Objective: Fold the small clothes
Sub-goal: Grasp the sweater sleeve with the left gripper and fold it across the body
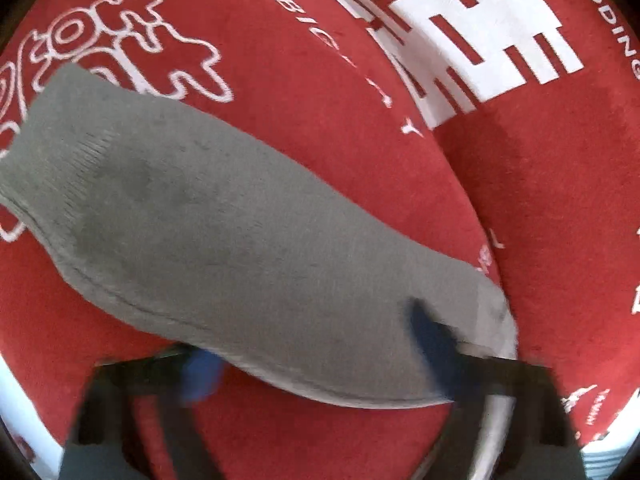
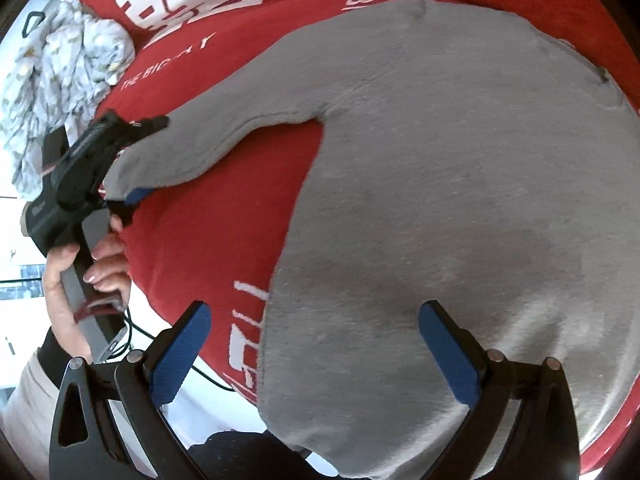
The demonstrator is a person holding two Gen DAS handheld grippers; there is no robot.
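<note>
We see a small grey knit sweatshirt [image 2: 440, 208] lying spread over a red plush cushion with white lettering and a large white emblem [image 2: 224, 208], its body flat and 1 sleeve [image 1: 224, 232] stretched out to the side. Our left claw [image 1: 316, 364] sits at the cuff end of that sleeve: in the left wrist view 1 blue pad [image 1: 430, 344] lies on top of the grey fabric and the other shows beneath its edge, so the cuff is between the 2 pads, though motion blur keeps us from telling whether they actually press on it. In the right wrist view the person's hand [image 2: 100, 264] holds that claw's handle at the cushion's edge. Our right claw [image 2: 316, 356] hovers spread wide above the sweatshirt's lower hem, 1 blue pad over the grey cloth, the other over the red cushion, gripping nothing. A crumpled pale printed cloth [image 2: 60, 80] lies near the cushion's far corner.
</note>
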